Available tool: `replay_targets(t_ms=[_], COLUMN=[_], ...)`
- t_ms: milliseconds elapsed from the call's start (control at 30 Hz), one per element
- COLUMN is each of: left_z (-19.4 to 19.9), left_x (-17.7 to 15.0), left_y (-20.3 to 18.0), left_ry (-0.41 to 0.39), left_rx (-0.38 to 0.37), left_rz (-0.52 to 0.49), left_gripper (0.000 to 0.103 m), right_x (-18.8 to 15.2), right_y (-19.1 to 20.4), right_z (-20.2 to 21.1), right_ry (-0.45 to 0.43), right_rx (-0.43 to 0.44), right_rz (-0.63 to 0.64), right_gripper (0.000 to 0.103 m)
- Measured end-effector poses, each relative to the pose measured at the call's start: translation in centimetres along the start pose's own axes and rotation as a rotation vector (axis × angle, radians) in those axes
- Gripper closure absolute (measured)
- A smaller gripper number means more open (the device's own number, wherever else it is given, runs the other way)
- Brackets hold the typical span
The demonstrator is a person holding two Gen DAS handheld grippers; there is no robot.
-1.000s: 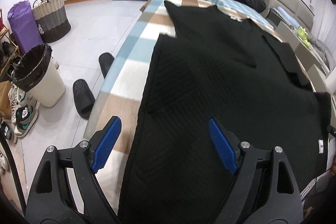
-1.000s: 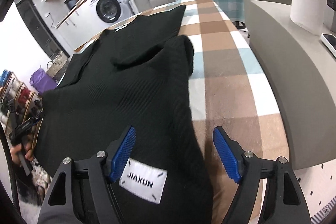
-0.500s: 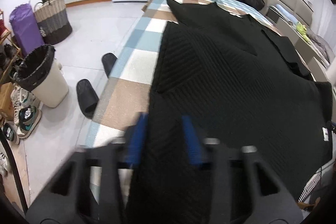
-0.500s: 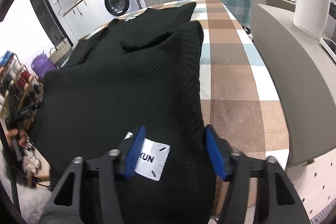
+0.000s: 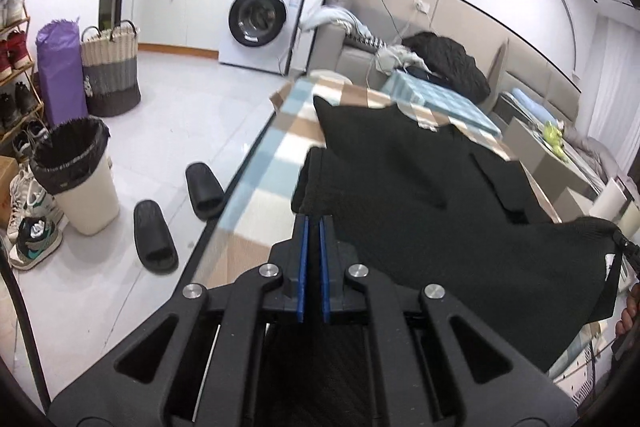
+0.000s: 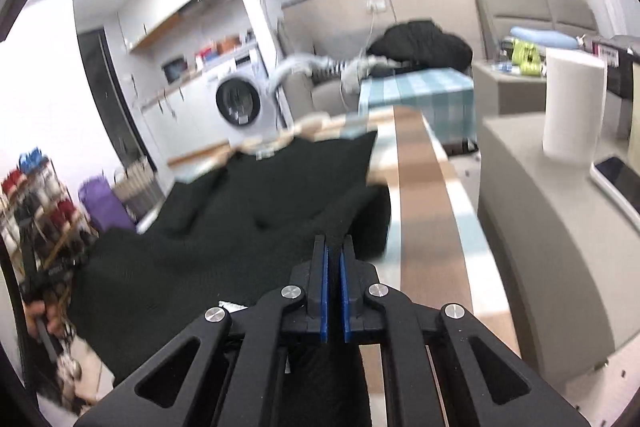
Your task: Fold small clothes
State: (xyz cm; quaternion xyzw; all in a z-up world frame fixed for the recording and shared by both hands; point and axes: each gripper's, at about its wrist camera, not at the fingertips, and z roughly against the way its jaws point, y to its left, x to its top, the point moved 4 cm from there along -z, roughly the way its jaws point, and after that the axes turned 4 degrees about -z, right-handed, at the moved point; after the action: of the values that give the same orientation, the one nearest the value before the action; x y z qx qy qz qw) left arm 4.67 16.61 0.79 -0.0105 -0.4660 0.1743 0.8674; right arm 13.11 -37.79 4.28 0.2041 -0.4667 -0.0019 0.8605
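- We can read no text, brand or number in either view.
- The small white tag (image 5: 609,261) at the lifted edge of the black knit garment (image 5: 420,195) is too small to read.
- The white front-loading washing machine (image 5: 262,23) bears panel markings and a door sticker, both too small for us to make out.

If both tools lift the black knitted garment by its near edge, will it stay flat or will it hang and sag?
It will probably sag: the black garment already drapes in soft folds between the left tool and the right tool, both shut on its near edge. The thick knit suggests some weight, so the middle may droop. It seems unlikely to slip, since the cloth sits between the pads.
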Motion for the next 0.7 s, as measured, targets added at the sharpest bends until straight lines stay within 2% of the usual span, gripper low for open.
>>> replay_targets(t_ms=[100,133,233,300,367,400,433,467,600,633,667,700], left_z=[-0.5,-1.2,-2.9,-4.4,-5.5,-6.0,-6.5,-7.0,-8.8,-9.3,-9.7,-10.0], left_x=[0.7,0.7,0.4,-0.1,-0.4,-0.6,-0.6,-0.8,-1.0,-1.1,-1.1,-1.0], left_y=[0.5,0.7,0.7,0.8,1.1,1.1,1.2,1.3,1.1,1.1,0.9,0.7], left_ry=[-0.012,0.008,0.053,0.099,0.153,0.160,0.176,0.183,0.216,0.221,0.220,0.217], left_rx=[0.004,-0.003,-0.001,0.006,0.007,0.001,-0.013,-0.016,-0.028,-0.041,-0.060,-0.065], left_rz=[0.029,0.038,0.039,0.053,0.067,0.073,0.081,0.085,0.085,0.091,0.093,0.086], left_gripper=[0.100,0.100,0.100,0.098,0.086,0.079,0.064,0.056,0.056,0.065,0.083,0.092], right_x=[1.7,2.0,1.9,1.2,0.4,0.0,-0.4,-0.7,-1.9,-2.1,-2.2,-2.3], right_y=[-0.9,-1.3,-1.8,-2.1,-2.7,-3.0,-3.3,-3.6,-3.5,-3.5,-3.4,-3.3], right_z=[-0.9,-1.5,-3.6,-5.0,-5.7,-5.8,-6.0,-6.2,-7.4,-7.8,-8.3,-8.7], right_ry=[-0.044,-0.035,0.041,0.125,0.175,0.195,0.208,0.226,0.265,0.267,0.273,0.276], right_rx=[-0.017,-0.016,-0.048,-0.060,-0.061,-0.048,-0.033,-0.024,-0.011,-0.012,-0.009,-0.002], right_rz=[-0.072,-0.102,-0.130,-0.131,-0.147,-0.169,-0.195,-0.213,-0.215,-0.210,-0.206,-0.206], right_gripper=[0.098,0.098,0.098,0.098,0.091,0.083,0.074,0.059,0.058,0.058,0.059,0.060])
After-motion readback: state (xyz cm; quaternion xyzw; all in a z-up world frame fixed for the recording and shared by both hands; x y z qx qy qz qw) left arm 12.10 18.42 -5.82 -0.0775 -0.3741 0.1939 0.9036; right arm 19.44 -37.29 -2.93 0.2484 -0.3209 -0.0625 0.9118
